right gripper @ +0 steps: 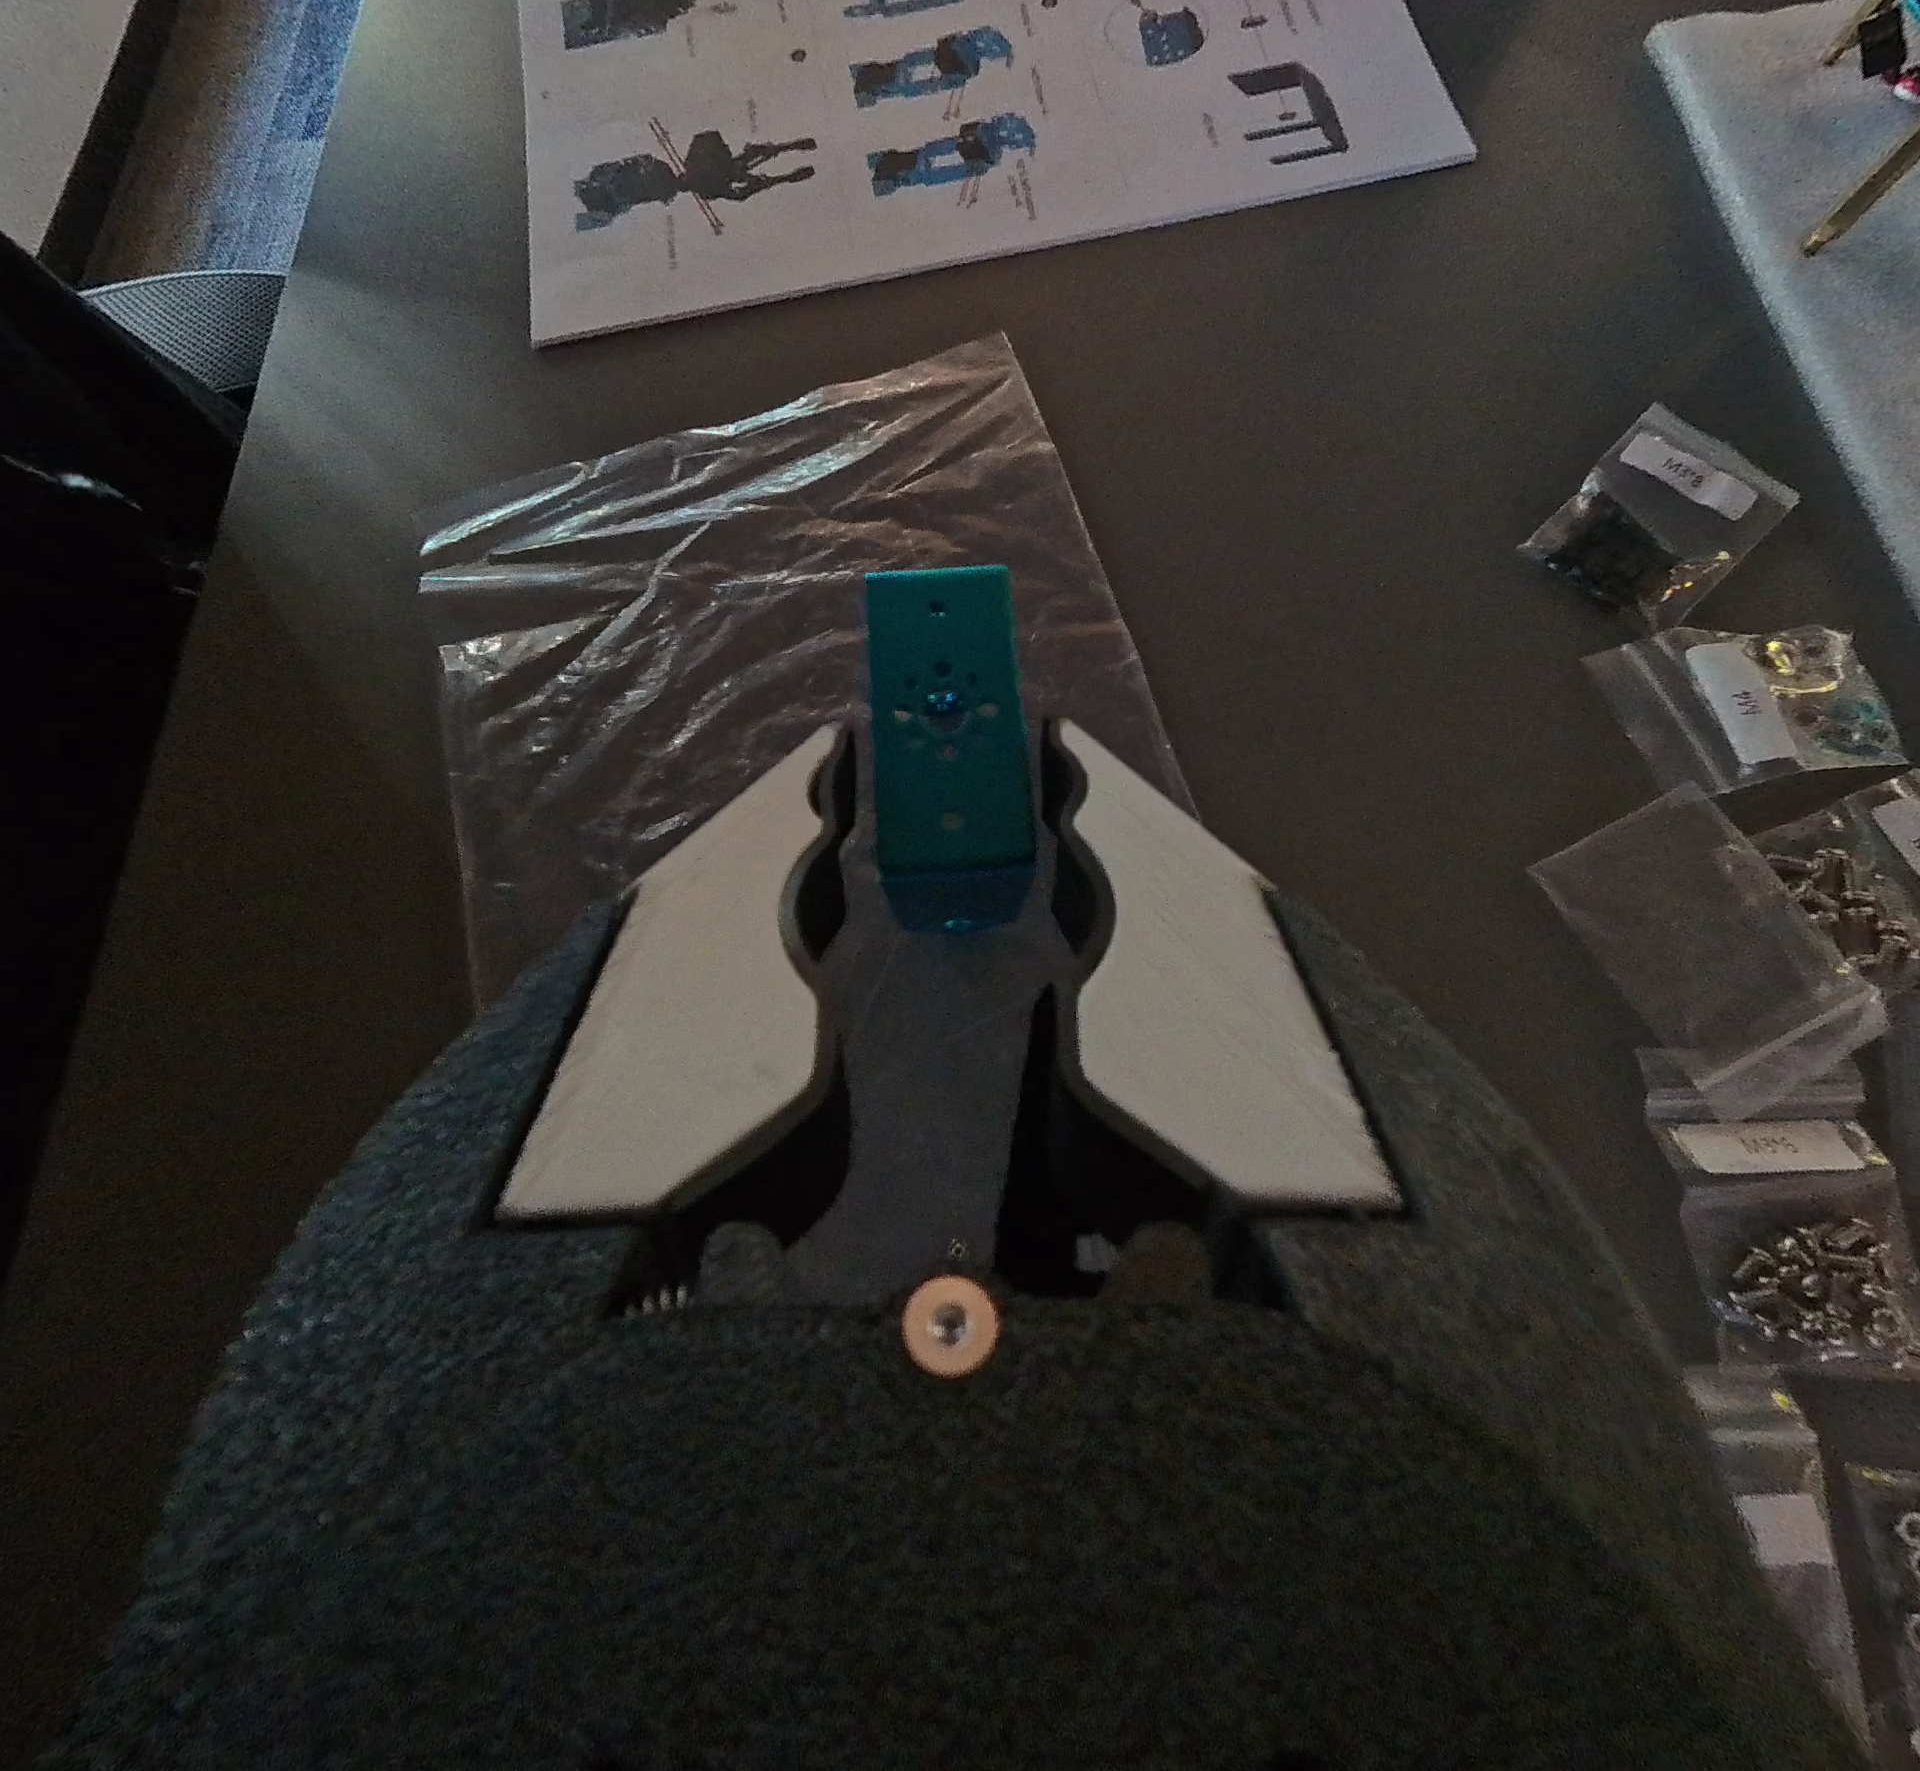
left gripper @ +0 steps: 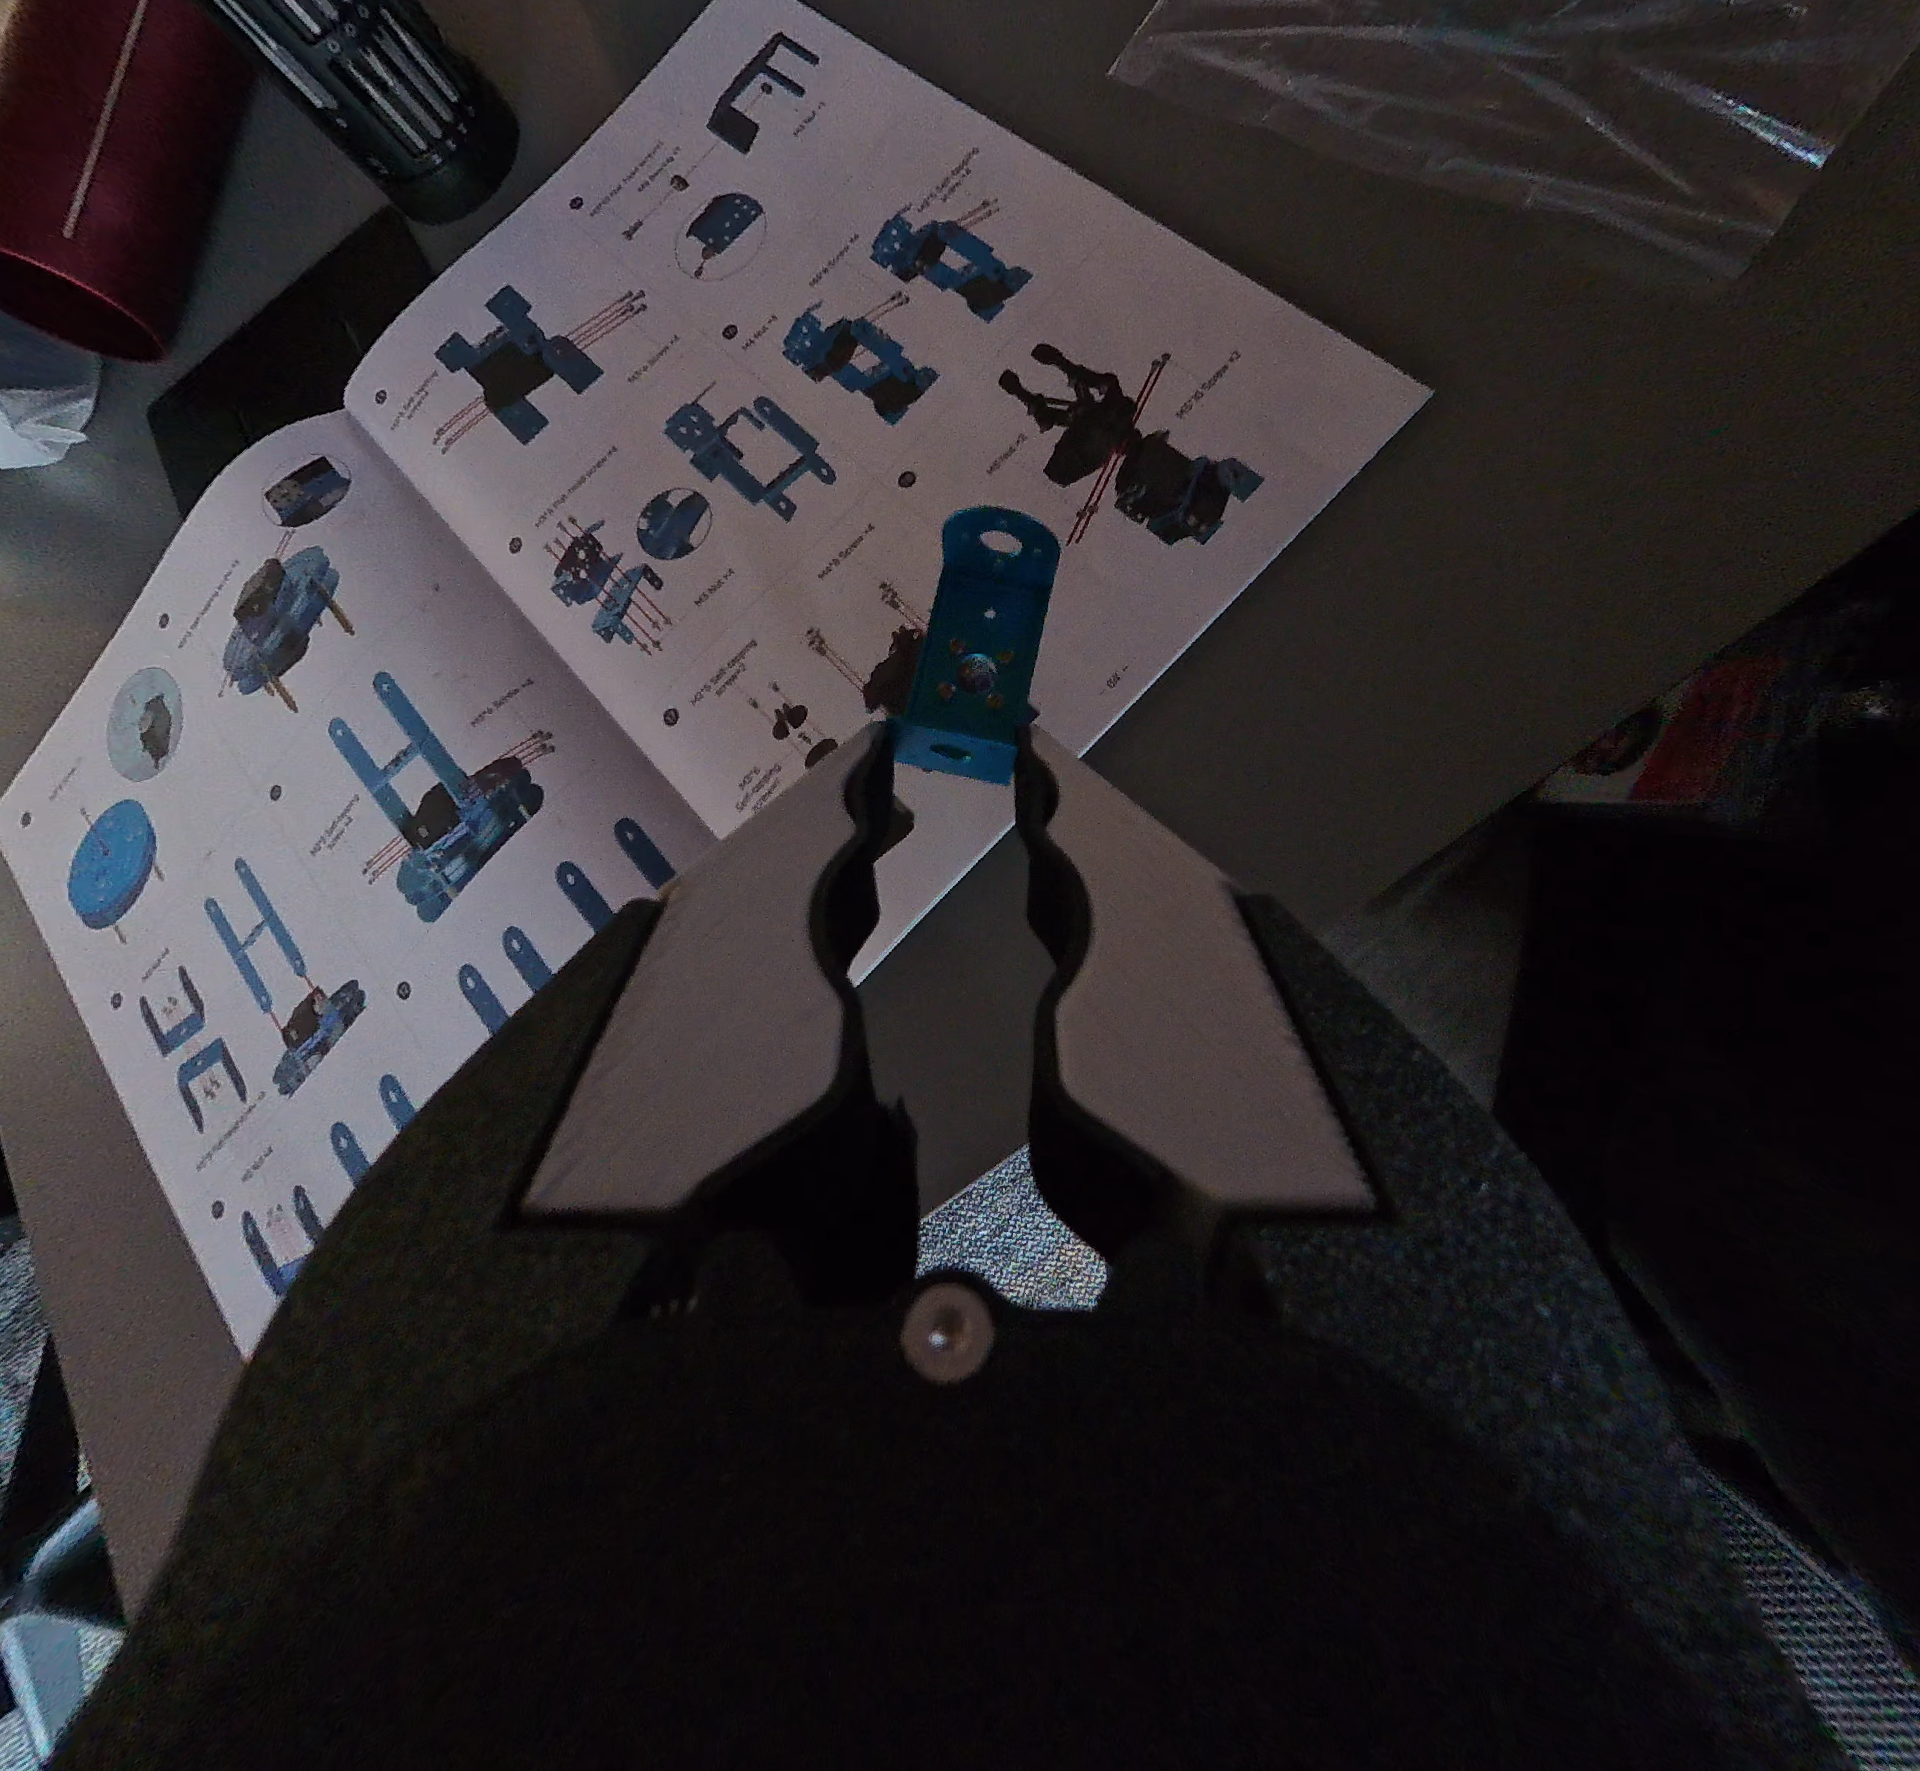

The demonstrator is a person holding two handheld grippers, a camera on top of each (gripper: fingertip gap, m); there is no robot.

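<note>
left gripper [left gripper: 958, 755] clenched on the near end of a blue metal bracket [left gripper: 987, 620], fingertips pinching its bent lower flange from both sides. held out ahead of the fingers and raised above the open instruction booklet [left gripper: 582, 433], apparently so the perforated face and the small screw at its middle stay exposed. far end rounded, with an oval slot, pointing away over the right-hand page. booklet lying flat on the grey table [left gripper: 1455, 474], spread open with the diagrams facing up. beyond it, a crinkled clear plastic bag [left gripper: 1507, 38] at upper right; a dark cylinder [left gripper: 343, 38] and a dark red tube [left gripper: 94, 163] at upper left.

right gripper [right gripper: 948, 786] closed on a teal-blue bracket [right gripper: 945, 734], gripped along its long sides, lower folded end sitting deep between the fingers and the flat holed face turned up toward the camera. held above an empty clear plastic bag [right gripper: 727, 516] flat on the table just ahead. booklet farther on. small zip bags of screws and nuts [right gripper: 1787, 890] grouped well off to the right, sorted and labelled, within reach yet apart from the gripper. whether the two views show one bracket or two cannot be told.
</note>
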